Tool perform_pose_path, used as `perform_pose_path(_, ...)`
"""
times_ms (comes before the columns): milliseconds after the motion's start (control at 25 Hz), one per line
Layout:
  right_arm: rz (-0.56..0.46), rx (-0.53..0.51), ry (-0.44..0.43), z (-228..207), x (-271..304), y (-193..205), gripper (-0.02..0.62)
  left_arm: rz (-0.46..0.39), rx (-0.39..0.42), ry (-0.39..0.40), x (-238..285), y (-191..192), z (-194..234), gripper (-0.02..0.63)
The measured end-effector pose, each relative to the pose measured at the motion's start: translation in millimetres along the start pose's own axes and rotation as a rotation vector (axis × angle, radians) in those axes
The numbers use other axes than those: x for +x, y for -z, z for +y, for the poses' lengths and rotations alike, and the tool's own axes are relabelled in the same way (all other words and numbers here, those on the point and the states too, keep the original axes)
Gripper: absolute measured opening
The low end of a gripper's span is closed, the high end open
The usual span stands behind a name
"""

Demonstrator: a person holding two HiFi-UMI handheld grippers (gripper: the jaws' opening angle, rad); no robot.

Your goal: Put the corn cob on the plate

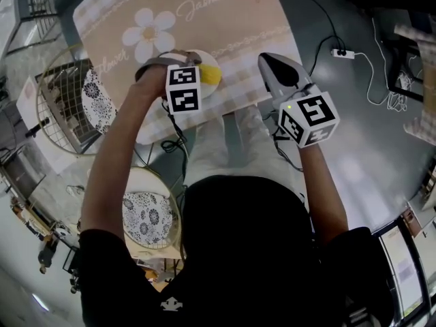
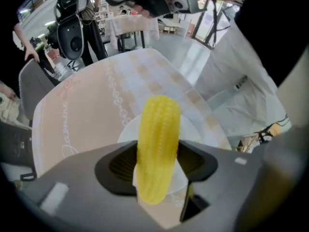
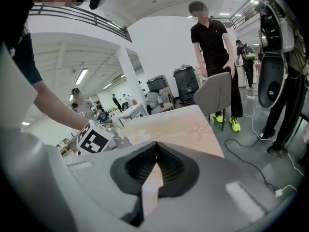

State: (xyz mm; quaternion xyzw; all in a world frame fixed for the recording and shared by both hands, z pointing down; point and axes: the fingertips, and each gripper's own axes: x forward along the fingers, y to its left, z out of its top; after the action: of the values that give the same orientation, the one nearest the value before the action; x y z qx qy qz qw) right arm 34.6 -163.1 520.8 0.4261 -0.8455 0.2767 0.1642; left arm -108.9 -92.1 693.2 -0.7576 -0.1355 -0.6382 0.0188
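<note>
Over the white plate [image 2: 194, 129] on the table [image 2: 82, 115], the left gripper [image 2: 157, 162] pinches the yellow corn cob [image 2: 158, 139] tight btw its 2 jaws, & the right gripper [image 3: 155, 149] is off to the side, jaws together w/ nothing inside.

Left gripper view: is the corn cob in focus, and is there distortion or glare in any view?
Left gripper view: corn cob fairly sharp, corners black. Right gripper view: fisheye bows the railing, corners dark. Head view: pale sheen on the floor at right.
</note>
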Motion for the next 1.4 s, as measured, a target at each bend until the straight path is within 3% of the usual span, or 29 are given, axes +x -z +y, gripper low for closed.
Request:
perform_pose_path(760, 0.03, -0.028, -0.023, -5, -4, 8, 0.003, 0.07, -0.047, -0.079, 17, 9, 2, 0.288)
perform_pose_path(960, 0.037, -0.037, -0.028, -8, -4, 6, 0.003, 0.034, -0.107, -0.071, 14, 7, -1, 0.344)
perform_pose_path(1400, 0.04, -0.081, -0.079, 2, -1, -7, 0.003, -0.009, -0.199, -0.168, -28, 4, 2, 0.33)
